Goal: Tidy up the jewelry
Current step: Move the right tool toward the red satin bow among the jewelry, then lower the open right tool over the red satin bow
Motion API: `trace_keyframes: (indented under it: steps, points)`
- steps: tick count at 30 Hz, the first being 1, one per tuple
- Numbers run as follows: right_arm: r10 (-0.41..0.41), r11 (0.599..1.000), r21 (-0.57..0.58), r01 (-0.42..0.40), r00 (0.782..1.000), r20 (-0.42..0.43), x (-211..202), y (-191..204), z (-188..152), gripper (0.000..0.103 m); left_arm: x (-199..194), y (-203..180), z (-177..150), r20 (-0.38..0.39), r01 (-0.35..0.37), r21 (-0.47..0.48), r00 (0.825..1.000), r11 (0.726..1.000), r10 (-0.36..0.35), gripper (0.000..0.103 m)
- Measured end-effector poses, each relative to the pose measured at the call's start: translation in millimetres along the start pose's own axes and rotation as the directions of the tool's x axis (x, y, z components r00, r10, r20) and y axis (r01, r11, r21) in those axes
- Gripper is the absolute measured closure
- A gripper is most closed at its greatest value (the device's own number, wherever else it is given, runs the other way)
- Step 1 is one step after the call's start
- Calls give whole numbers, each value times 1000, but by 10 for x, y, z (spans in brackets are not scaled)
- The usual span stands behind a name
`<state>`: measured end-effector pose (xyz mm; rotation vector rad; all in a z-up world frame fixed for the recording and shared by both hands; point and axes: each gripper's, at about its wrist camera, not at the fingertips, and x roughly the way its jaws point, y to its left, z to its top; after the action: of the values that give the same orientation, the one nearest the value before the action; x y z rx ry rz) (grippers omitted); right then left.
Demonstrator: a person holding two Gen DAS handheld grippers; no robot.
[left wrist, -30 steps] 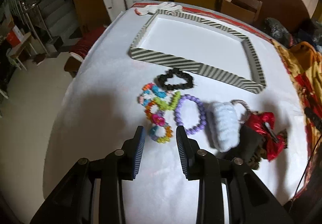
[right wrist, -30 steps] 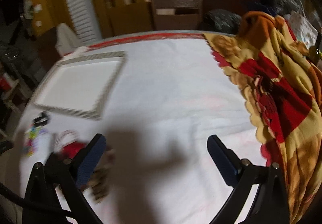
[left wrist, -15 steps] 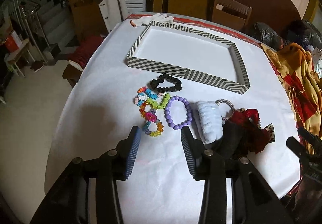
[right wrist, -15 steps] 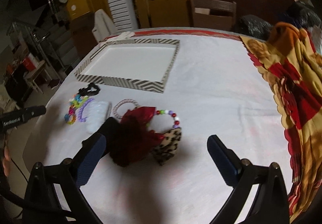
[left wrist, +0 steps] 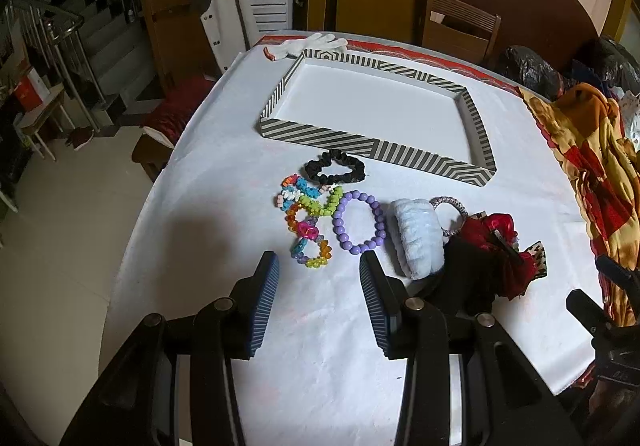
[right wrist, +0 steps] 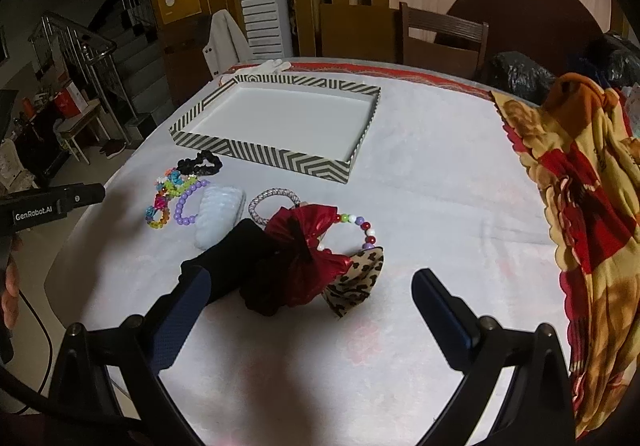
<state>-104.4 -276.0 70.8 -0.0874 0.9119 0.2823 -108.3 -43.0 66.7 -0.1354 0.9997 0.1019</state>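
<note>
**Lining up the first pick, tray not yet filled**

Hovering over the near end of the table [left wrist: 224, 173], the left gripper [left wrist: 316, 300] has just been opening its jaws; they stand apart with nothing between them, aimed at the multicoloured bead bracelets [left wrist: 306, 219] just ahead. The right gripper [right wrist: 308, 310] is spread wide and empty too, with the black fabric piece [right wrist: 236, 258] and the red bow [right wrist: 308, 242] just beyond its fingertips.

By the look of it, the sorting has not started: every piece lies on the cloth, none in the container. The striped tray [left wrist: 352, 143] sits at the far side, and its white floor is bare.

Between tray and grippers the items run in a loose row: a black scrunchie [left wrist: 335, 167] nearest the tray, the purple bead bracelet [left wrist: 360, 224], a pale blue fluffy band [left wrist: 418, 238], a silver-grey ring [right wrist: 274, 203], and a leopard-print bow [right wrist: 356, 282] with a beaded loop [right wrist: 362, 228] that seems to touch it, though the overlap is hard to read.

The next move probably calls for lowering one gripper onto a single piece. The coloured bracelets overlap, so a careless pinch could drag several along.
</note>
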Motion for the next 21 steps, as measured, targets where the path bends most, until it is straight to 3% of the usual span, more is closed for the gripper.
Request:
trace_keyframes:
  steps: [21]
  points:
    - [-38, 999, 11, 38, 999, -38, 132, 93, 37, 1, 45, -18, -33, -21, -4, 2, 1000, 1000, 5, 55]
